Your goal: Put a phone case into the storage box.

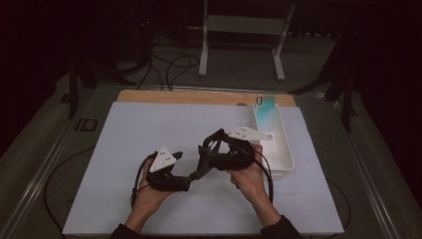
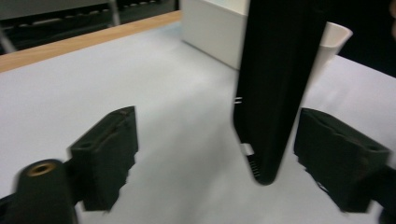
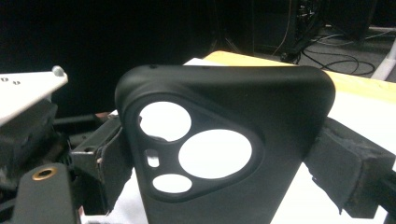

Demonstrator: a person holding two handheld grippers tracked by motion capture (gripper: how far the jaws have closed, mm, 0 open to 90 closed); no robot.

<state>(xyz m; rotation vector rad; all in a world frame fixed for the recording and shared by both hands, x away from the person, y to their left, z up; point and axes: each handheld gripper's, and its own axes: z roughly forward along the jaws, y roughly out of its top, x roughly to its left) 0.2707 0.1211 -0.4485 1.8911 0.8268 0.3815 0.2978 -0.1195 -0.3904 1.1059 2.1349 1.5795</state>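
A black phone case [image 3: 233, 93] with camera cut-outs stands between the pads of my right gripper [image 3: 229, 170], which is shut on its two long sides. In the high view the right gripper [image 1: 205, 155] holds the case [image 1: 198, 168] above the white mat, slanting down to the left. My left gripper [image 1: 188, 180] meets it from the left. In the left gripper view the case [image 2: 275, 93] hangs edge-on between the jaws of the left gripper [image 2: 224, 156], nearer the right pad [image 2: 336, 163]. That gripper is open, and neither pad presses on the case.
A white mat [image 1: 149, 129] covers the table, with a wooden strip [image 1: 199, 97] along its far edge. A long white bin [image 1: 286, 154] stands at the right, with a teal item [image 1: 266, 112] leaning at its far end. The bin [image 2: 210, 32] lies beyond the case.
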